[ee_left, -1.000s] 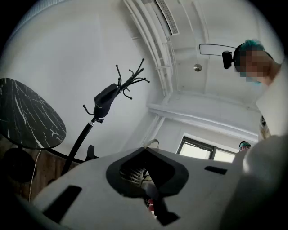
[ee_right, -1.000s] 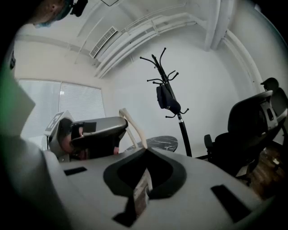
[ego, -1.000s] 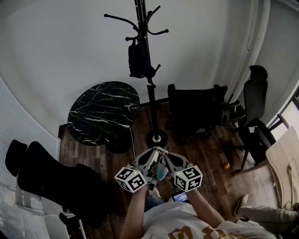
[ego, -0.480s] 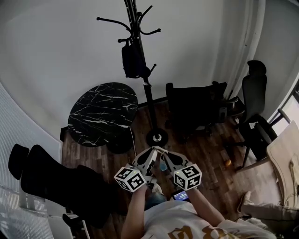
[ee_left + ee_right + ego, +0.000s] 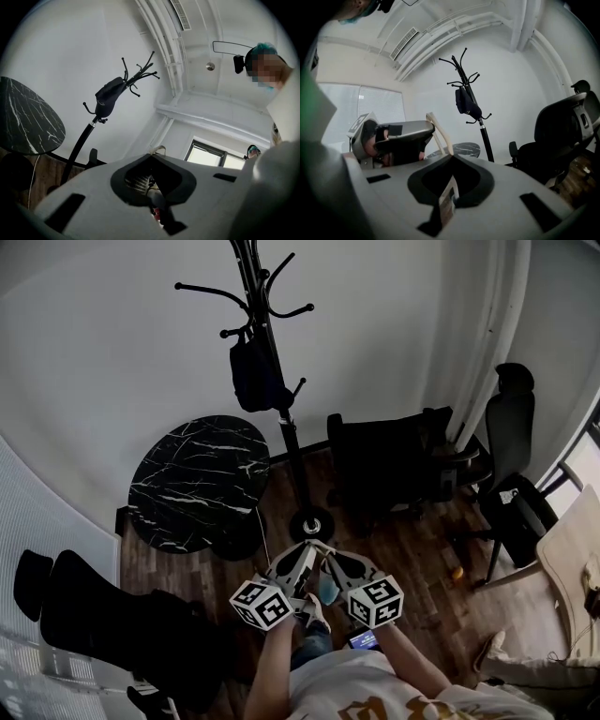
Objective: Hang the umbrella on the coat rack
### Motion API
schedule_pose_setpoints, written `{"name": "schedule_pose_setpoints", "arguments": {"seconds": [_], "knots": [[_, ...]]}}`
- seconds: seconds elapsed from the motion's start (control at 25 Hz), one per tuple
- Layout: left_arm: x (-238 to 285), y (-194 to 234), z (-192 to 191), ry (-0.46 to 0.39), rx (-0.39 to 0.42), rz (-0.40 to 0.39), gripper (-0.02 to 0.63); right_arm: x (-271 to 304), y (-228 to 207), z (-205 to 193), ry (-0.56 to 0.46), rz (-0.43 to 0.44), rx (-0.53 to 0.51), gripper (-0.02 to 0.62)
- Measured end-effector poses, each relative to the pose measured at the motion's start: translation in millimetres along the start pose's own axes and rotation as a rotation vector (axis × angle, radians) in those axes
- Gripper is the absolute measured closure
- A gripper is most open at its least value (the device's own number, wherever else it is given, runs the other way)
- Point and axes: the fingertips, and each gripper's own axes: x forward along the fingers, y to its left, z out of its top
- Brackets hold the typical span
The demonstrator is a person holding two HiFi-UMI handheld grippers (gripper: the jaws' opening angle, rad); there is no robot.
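1. Compared with half a second ago, the rack (image 5: pixel 284 427) sits lower and further left in the head view, so more of its top hooks shows. The view appears to have tipped up or turned towards it.
2. Both grippers keep almost the same spot, low in front of the body, with their tips meeting.
3. Left gripper (image 5: pixel 300 551): jaws pressed together, pinching a beige strap (image 5: pixel 158 149) whose loop pokes out at the tip.
4. Right gripper (image 5: pixel 330 557): jaws also pressed together on that strap, which rises as a loop just past the tip. The left gripper is right beside it.
5. A teal shape hanging between the two grippers is probably the umbrella (image 5: pixel 326 589). Little of it shows.
6. Done so far, as I judge it: the umbrella is picked up by its strap and carried in both grippers.
7. Left to do: it is well apart from the rack, so the approach, the lift to hook height and slipping the loop over a hook all remain.
8. A dark bag (image 5: pixel 251 376) already hangs on one lower hook; the upper hooks look free.
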Motion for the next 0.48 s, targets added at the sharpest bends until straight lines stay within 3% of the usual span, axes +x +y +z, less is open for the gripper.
{"name": "schedule_pose_setpoints", "arguments": {"seconds": [0.48], "knots": [[83,78,45,0.045,0.024,-0.046,0.586,102,-65,42,-0.015,-0.032,-0.009,0.583]]}}
